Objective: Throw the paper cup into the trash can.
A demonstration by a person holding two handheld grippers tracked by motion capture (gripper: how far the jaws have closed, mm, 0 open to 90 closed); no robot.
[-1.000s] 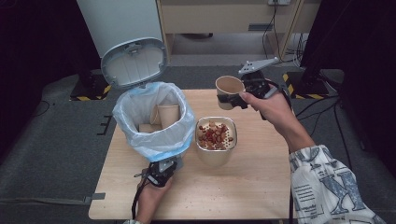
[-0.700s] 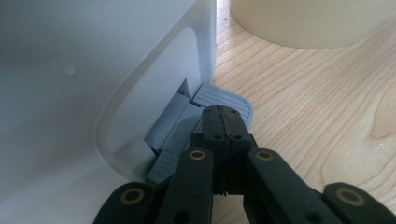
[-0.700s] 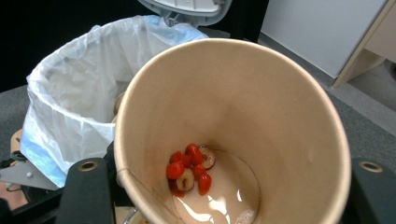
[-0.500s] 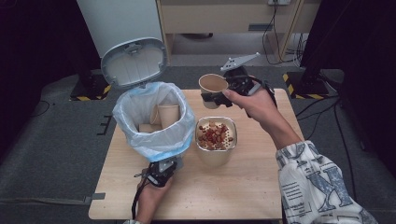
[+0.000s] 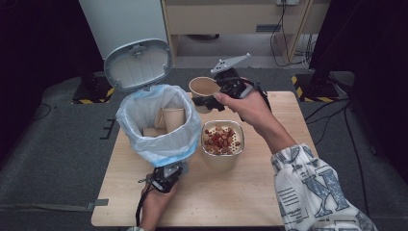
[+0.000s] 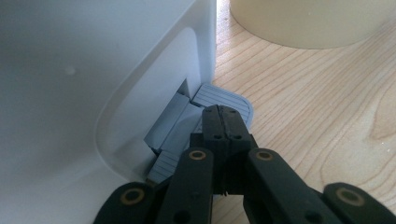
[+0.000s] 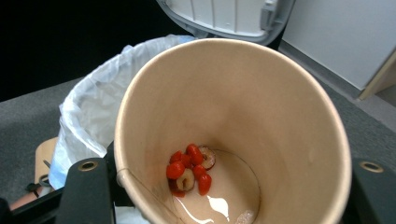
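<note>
My table [image 5: 250, 192] is evenly lit from above and the surroundings stay dark; my close views look soft, with glare on liquid.

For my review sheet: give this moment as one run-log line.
right gripper: shut on paper cup, beside bin | left gripper: shut, on bin pedal | lid: open

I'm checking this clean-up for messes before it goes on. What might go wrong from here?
1. The tan paper cup clamped in the right gripper has red berries and a little liquid in it; tipped before it is over the white bin with the blue-white liner, it may spill onto the wooden table.
2. The left gripper, shut, rests on the grey foot pedal; if it slips off, the open grey lid may drop.
</note>
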